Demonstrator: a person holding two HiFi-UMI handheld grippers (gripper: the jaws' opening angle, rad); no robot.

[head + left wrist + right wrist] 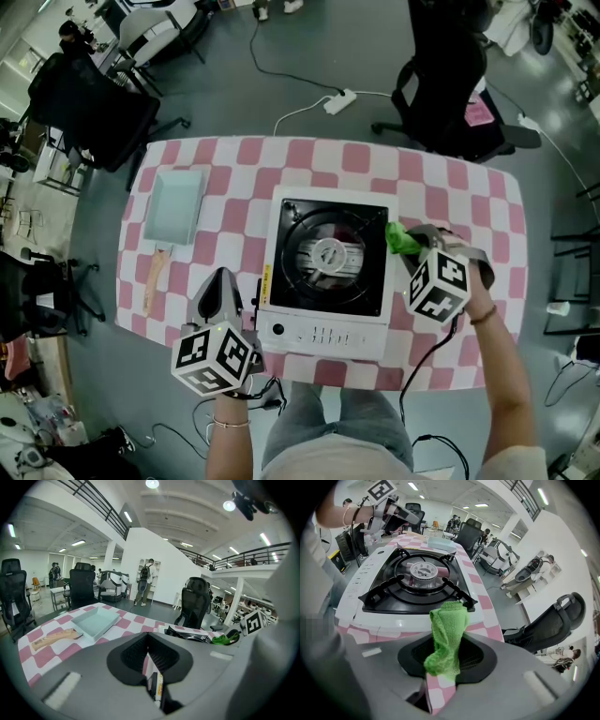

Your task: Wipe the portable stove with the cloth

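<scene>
Where the right hand-held gripper [449, 649] has its jaws pinched on it, the cloth [447, 630] stands up as a bright green, loosely folded wad of looped towelling, one fold poking above the jaws and a crumpled end hanging in front of them. In the head view it sits at the right edge of the portable stove [328, 272], about level with the burner; whether it touches the black top I cannot tell. The stove is a white, roughly square box with a black recessed top, black pan supports round a silver-capped burner [424, 571], and a white front panel carrying a round knob [277, 329] and a row of short slots. A yellow label [265, 281] runs along its left side. It stands near the middle of the tabletop [450, 187], which is covered in pink and white checks.

The left hand-held gripper [149, 644] is at the stove's front left corner, just beside it, with its ribbed pads brought together at the tips and nothing between them. Farther left on the tabletop, well apart from the stove, lies a pale blue rectangular tray [178, 206] with a wooden handle [153, 279] at its near end. Black office chairs [450, 94] stand on the grey floor beyond the tabletop.
</scene>
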